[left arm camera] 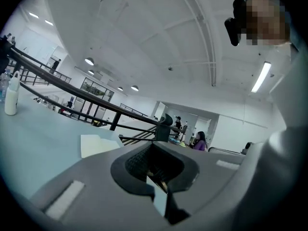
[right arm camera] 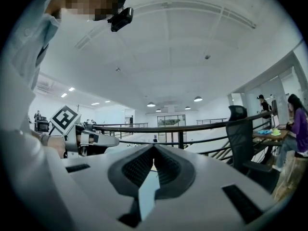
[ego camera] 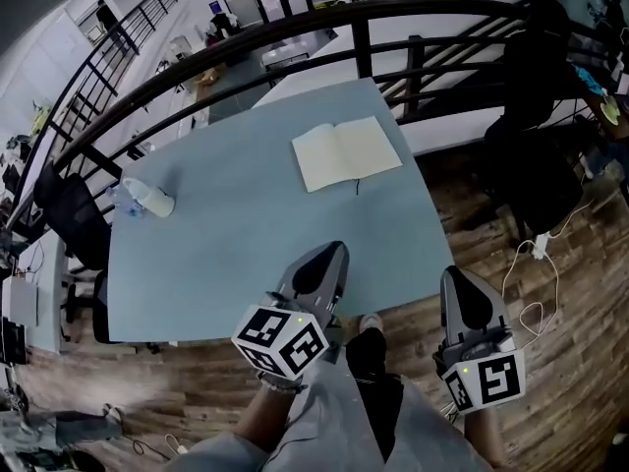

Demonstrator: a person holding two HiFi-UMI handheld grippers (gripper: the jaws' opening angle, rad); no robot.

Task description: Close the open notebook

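Observation:
An open notebook with blank cream pages lies flat at the far right of the light blue table; a thin black ribbon hangs from its near edge. My left gripper hovers over the table's near edge, well short of the notebook, shut and empty. My right gripper is off the table's right corner, above the wooden floor, also shut with nothing in it. In the left gripper view the notebook shows low ahead, past the closed jaws. The right gripper view shows its closed jaws and the left gripper at left.
A white bottle lies at the table's left side, upright-looking in the left gripper view. A black railing curves behind the table. A black office chair stands at left, dark seats at right, and a white cable lies on the floor.

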